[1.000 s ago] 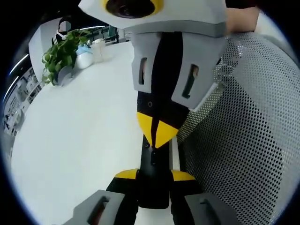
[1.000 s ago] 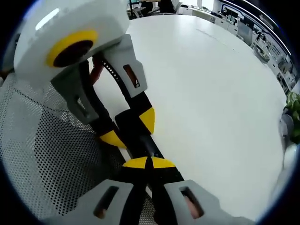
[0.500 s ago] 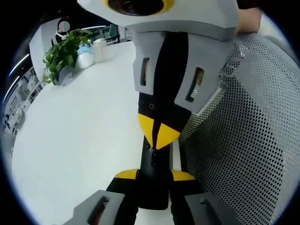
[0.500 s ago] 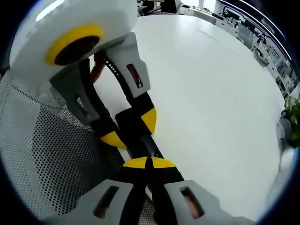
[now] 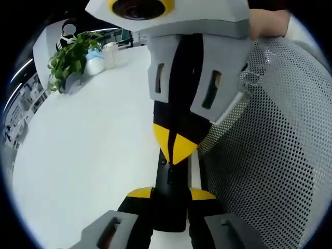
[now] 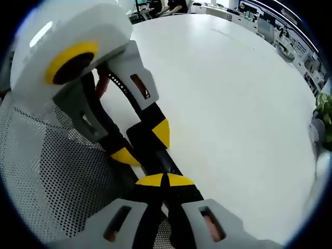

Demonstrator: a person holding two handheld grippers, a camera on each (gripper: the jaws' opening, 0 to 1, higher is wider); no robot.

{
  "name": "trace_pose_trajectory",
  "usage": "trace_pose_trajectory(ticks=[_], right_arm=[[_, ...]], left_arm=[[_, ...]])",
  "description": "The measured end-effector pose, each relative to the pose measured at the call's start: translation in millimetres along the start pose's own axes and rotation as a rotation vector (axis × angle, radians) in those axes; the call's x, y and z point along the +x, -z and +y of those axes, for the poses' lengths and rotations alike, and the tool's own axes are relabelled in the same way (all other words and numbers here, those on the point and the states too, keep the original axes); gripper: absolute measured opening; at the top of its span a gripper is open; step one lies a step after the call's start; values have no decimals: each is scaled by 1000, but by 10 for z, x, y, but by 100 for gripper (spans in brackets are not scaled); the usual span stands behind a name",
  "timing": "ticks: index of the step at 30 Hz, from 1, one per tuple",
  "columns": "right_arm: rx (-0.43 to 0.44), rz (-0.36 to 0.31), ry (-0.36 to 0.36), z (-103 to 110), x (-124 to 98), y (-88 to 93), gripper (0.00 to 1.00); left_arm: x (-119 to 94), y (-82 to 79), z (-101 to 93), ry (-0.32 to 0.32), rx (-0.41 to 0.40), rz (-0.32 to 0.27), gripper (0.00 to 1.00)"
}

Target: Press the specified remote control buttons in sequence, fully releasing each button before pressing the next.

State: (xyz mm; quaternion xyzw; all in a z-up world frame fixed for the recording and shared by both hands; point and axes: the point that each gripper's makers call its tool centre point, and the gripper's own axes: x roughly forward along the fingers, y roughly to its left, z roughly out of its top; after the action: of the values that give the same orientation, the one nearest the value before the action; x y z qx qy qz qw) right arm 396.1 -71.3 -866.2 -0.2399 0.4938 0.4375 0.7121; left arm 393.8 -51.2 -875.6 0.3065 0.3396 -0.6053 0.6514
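Note:
A slim black remote control (image 5: 169, 210) lies lengthwise between the yellow-tipped jaws of my left gripper (image 5: 170, 194), which is shut on its sides. My right gripper (image 5: 174, 147) comes down from above, shut, with its joined yellow tips resting on the remote's upper face. In the right gripper view, the right gripper (image 6: 164, 180) shows its tips pressed together over the remote (image 6: 155, 154). The left gripper (image 6: 142, 144) reaches in from the upper left and clamps the remote. The buttons are hidden under the tips.
A white table (image 5: 88, 150) spreads to the left. A white perforated mesh surface (image 5: 275, 155) stands close on the right. A potted plant (image 5: 70, 58), a blue-and-white object (image 5: 94, 64) and a white cup (image 5: 109, 54) sit at the far edge. A hand (image 5: 270, 23) holds the right gripper.
Both grippers keep their hold and contact on the remote. The views have only swayed slightly; the right gripper view now looks a little further across the table.

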Motion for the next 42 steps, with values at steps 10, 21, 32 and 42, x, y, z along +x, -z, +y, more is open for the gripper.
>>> trace_pose_trajectory(ticks=[10, 21, 32, 42], right_arm=[[-16, 14, -8, 7, -16, 42, 0], [-27, 9, -26, 46, 7, 23, 0], [-82, 18, -13, 53, 35, 36, 0], [-27, 6, -33, 48, 29, 39, 0]], left_arm=[[8, -13, 52, -23, -23, -5, 24], [14, -14, 69, -32, -35, -9, 24], [14, -17, 71, -32, -37, -13, 25], [10, -21, 69, -32, -40, -15, 25]])
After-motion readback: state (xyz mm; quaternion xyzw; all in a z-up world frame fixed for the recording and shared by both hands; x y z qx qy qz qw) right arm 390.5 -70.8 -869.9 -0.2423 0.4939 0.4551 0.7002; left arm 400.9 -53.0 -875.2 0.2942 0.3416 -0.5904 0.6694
